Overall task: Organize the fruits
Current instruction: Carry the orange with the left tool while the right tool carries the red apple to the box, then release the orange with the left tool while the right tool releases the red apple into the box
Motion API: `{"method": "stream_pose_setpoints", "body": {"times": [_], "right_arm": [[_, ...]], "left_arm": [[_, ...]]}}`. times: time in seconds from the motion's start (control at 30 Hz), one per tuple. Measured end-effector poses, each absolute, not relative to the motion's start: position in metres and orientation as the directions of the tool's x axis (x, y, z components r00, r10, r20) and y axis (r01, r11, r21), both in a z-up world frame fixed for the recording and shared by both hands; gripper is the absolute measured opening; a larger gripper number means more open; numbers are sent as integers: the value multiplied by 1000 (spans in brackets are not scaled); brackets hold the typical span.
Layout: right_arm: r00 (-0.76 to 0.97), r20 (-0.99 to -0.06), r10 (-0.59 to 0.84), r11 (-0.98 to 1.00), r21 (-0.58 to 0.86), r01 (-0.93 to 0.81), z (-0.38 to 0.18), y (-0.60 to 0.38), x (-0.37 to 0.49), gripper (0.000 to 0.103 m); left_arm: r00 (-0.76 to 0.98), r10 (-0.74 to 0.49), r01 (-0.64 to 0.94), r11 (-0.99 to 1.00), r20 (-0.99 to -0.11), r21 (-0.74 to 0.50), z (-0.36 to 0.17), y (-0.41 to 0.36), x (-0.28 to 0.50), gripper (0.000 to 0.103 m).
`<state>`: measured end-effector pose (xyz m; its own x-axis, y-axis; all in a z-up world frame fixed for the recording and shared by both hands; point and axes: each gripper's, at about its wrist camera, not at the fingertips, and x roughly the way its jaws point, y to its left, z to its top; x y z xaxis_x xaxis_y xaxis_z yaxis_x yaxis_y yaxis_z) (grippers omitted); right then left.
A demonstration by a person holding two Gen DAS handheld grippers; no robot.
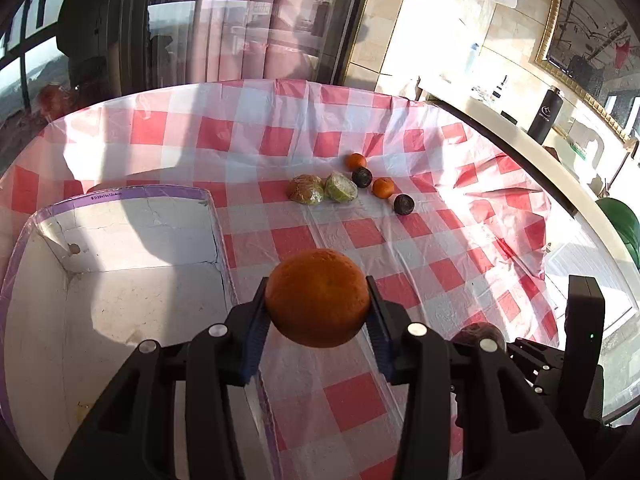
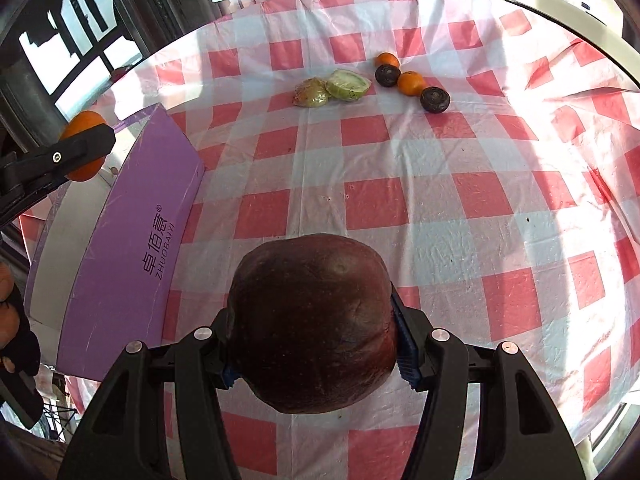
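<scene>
My left gripper (image 1: 318, 300) is shut on an orange (image 1: 318, 298), held above the table just right of the open purple box (image 1: 120, 280). My right gripper (image 2: 312, 332) is shut on a large dark red-brown fruit (image 2: 312, 320), held above the checked cloth right of the box (image 2: 132, 240). The left gripper with its orange also shows at the left edge of the right wrist view (image 2: 82, 150). Far across the table lie two small oranges (image 1: 383, 187), two dark round fruits (image 1: 403, 204) and two plastic-wrapped fruit pieces (image 1: 341, 187).
The table is covered with a red and white checked plastic cloth (image 2: 440, 200). The box's white inside (image 1: 140, 312) holds no fruit that I can see. A black bottle (image 1: 546, 116) stands on a counter beyond the table at right. Windows lie behind the table.
</scene>
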<state>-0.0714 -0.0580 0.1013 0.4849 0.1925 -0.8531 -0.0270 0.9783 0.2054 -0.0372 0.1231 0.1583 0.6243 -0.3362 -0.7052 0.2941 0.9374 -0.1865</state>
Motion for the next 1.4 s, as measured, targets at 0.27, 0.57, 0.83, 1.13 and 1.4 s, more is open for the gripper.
{"method": "stream_pose_setpoints", "body": {"times": [0.27, 0.57, 0.83, 1.13, 1.4], "right_arm": [[545, -798, 258, 966, 222, -132, 138, -2, -62, 58], [547, -748, 376, 907, 177, -381, 170, 89, -58, 58], [430, -787, 442, 781, 102, -616, 161, 163, -71, 58], [280, -881, 381, 728, 99, -678, 121, 192, -79, 58], [239, -922, 305, 707, 51, -706, 100, 200, -86, 58]], "left_arm": [[684, -273, 174, 962, -677, -213, 171, 197, -38, 44], [660, -132, 15, 987, -739, -163, 150, 277, -37, 45], [570, -34, -45, 996, -821, -73, 124, 312, -37, 45], [501, -9, -21, 1000, -866, -23, 104, 313, -39, 45], [458, -15, 21, 1000, -889, -6, 94, 303, -37, 47]]}}
